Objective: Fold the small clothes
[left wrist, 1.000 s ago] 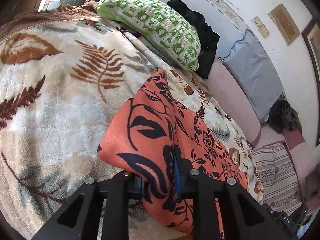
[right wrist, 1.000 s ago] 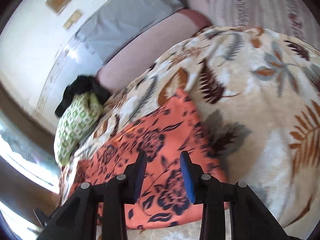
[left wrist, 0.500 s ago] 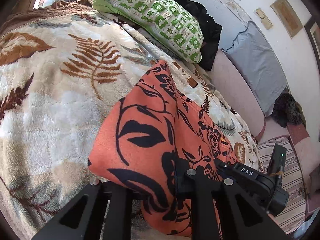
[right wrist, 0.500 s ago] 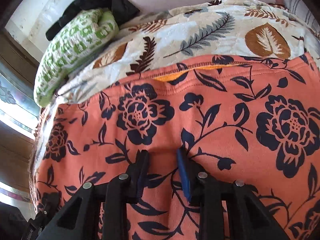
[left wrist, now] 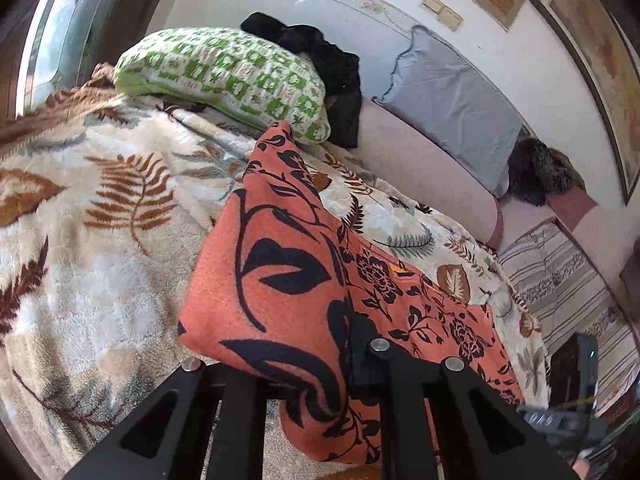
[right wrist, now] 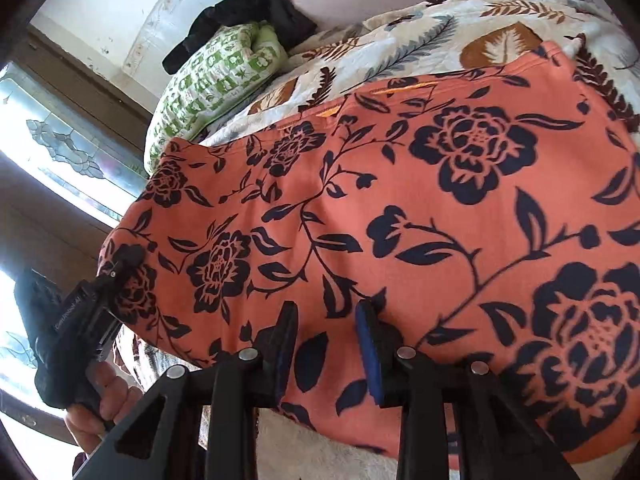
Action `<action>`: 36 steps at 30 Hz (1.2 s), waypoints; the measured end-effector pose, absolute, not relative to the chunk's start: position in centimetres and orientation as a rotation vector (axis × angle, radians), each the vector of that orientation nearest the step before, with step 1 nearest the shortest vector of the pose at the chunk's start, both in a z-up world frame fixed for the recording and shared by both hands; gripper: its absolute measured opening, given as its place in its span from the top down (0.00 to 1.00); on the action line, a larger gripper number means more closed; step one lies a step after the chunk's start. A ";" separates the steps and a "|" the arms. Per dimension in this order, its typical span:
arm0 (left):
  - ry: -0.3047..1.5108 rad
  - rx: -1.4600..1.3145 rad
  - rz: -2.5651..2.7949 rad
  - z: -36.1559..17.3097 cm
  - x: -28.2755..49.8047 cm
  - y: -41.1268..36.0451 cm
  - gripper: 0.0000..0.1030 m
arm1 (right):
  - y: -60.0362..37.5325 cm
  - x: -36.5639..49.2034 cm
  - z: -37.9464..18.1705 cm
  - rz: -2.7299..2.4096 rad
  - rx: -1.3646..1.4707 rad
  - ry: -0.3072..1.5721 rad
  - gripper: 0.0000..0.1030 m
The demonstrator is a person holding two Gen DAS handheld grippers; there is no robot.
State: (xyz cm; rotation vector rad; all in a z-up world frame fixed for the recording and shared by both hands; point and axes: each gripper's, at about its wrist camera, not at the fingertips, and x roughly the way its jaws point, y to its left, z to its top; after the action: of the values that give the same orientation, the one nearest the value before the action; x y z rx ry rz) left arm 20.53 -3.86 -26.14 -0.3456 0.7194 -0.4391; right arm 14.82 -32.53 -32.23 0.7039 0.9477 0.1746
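Both grippers down on the orange floral garment, spread on the leaf-print blanket.

My left gripper has its jaws nearly together, pinched on a raised fold of the cloth at the near left corner, so that bit tents up off the bed. My right gripper sits partly apart at the garment's near edge, fabric between the pads, but I can't tell if they're actually pressing it. The right view catches my hand on the left gripper's handle; the left view shows the green patterned pillow and grey cushion far behind.
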 end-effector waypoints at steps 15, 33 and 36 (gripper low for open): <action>0.772 0.071 -0.750 -23.3 16.4 -23.9 0.86 | -48.7 11.8 -34.8 0.340 1.478 0.517 0.21; 0.788 0.288 -0.742 -26.5 12.9 -28.3 0.87 | -49.3 24.4 -37.4 0.270 1.348 0.890 0.73; 0.750 0.286 -0.767 -25.3 12.3 -28.7 0.87 | -50.0 23.8 -35.3 0.281 1.252 0.809 0.84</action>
State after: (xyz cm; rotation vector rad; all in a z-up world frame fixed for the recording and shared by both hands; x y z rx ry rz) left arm 12.28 -28.68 -25.25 0.2862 0.7501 -0.7668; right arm 23.78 -50.00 -35.32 1.2516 0.8092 0.2806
